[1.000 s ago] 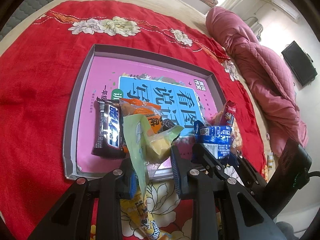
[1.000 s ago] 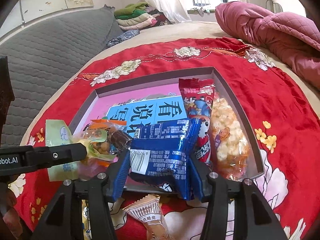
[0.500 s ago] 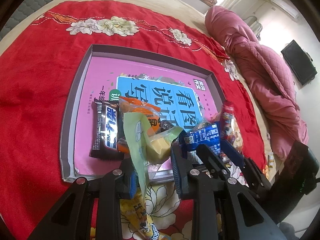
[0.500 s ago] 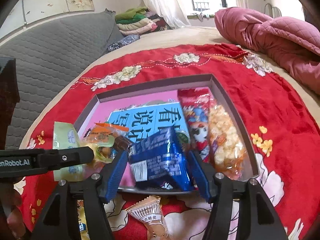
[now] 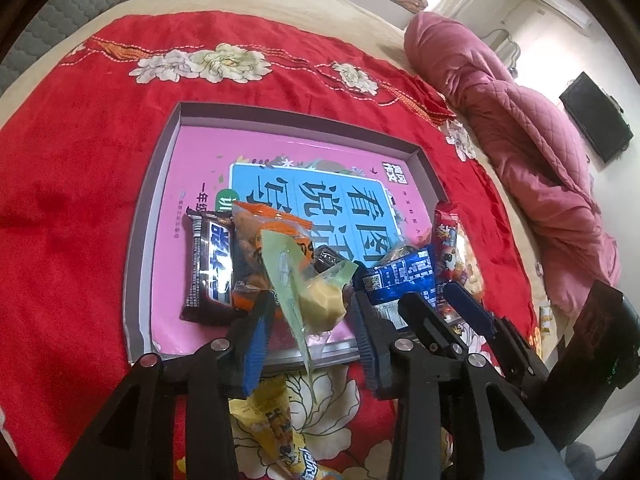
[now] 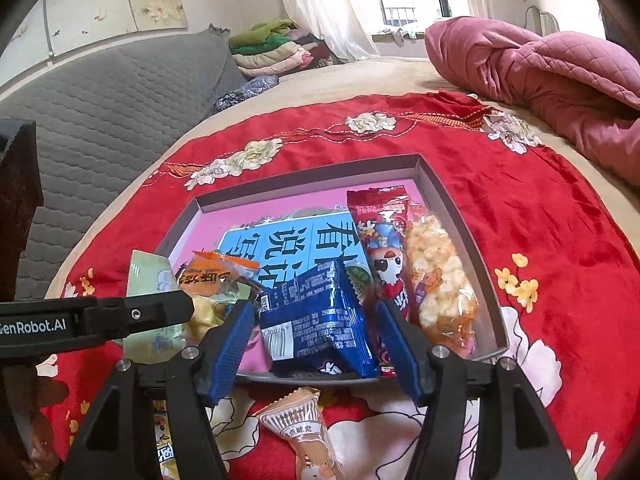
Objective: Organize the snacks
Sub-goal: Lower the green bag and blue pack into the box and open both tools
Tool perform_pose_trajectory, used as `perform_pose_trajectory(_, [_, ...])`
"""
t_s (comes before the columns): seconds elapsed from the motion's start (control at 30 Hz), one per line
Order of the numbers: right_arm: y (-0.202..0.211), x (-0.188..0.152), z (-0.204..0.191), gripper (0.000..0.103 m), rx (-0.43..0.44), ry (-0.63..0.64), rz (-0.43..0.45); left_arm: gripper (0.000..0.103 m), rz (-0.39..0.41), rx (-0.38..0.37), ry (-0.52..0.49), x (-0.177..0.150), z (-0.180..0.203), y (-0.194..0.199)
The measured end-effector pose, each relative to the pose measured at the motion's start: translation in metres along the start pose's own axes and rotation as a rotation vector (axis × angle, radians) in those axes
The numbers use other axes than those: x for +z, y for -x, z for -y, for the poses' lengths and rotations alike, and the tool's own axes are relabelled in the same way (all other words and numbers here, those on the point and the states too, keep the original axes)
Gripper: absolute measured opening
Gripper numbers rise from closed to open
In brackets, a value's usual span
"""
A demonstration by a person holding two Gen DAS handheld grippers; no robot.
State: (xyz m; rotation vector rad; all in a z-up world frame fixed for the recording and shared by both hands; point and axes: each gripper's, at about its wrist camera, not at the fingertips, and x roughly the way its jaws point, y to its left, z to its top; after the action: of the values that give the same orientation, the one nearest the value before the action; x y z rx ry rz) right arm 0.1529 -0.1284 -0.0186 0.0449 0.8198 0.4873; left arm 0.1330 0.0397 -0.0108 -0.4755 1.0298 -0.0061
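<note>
A grey-rimmed box tray [image 5: 160, 184] with a pink and blue book cover as its floor lies on a red cloth. My left gripper [image 5: 310, 320] is open, with a pale green packet [image 5: 298, 276] holding a yellow piece lying between its fingers over the tray's near edge. My right gripper [image 6: 316, 344] is open around a blue packet [image 6: 320, 320] that rests in the tray; its fingers stand apart from it. A dark chocolate bar [image 5: 210, 272], an orange packet [image 5: 264, 232], a red panda packet [image 6: 380, 240] and a popcorn bag [image 6: 440, 276] lie in the tray.
A yellow packet [image 5: 276, 428] and a peach-coloured packet [image 6: 304, 428] lie on the red cloth in front of the tray. A pink quilt [image 6: 540, 68] is heaped at the right. A grey padded headboard [image 6: 100, 92] is at the left.
My right gripper has opened and let the blue packet down into the tray, where it has tipped over. My left gripper has stayed put with the green packet between its fingers.
</note>
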Motion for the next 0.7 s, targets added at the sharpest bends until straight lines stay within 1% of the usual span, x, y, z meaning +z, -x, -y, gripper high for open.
perform_pose_trajectory(0.13, [0.003, 0.001, 0.002, 0.065, 0.001, -0.008, 0.005, 0.05, 0.006, 0.006, -0.009, 0.0, 0.002, 0.003])
perform_pose_trajectory(0.2, [0.004, 0.001, 0.002, 0.067, 0.001, -0.011, 0.006, 0.054, 0.011, 0.011, -0.014, 0.0, 0.003, 0.004])
perform_pose_trajectory(0.47, [0.012, -0.001, 0.006, 0.069, 0.0, -0.025, 0.017, 0.054, 0.034, 0.025, -0.029, 0.0, 0.006, 0.014])
perform_pose_trajectory(0.53, [0.015, -0.001, 0.007, 0.07, -0.003, -0.028, 0.021, 0.055, 0.039, 0.025, -0.032, 0.0, 0.008, 0.017])
perform_pose_trajectory(0.6, [0.018, -0.001, 0.008, 0.073, -0.003, -0.032, 0.023, 0.055, 0.046, 0.023, -0.036, -0.001, 0.009, 0.022])
perform_pose_trajectory(0.7, [0.023, -0.002, 0.009, 0.074, -0.002, -0.035, 0.029, 0.055, 0.057, 0.025, -0.034, -0.002, 0.01, 0.028])
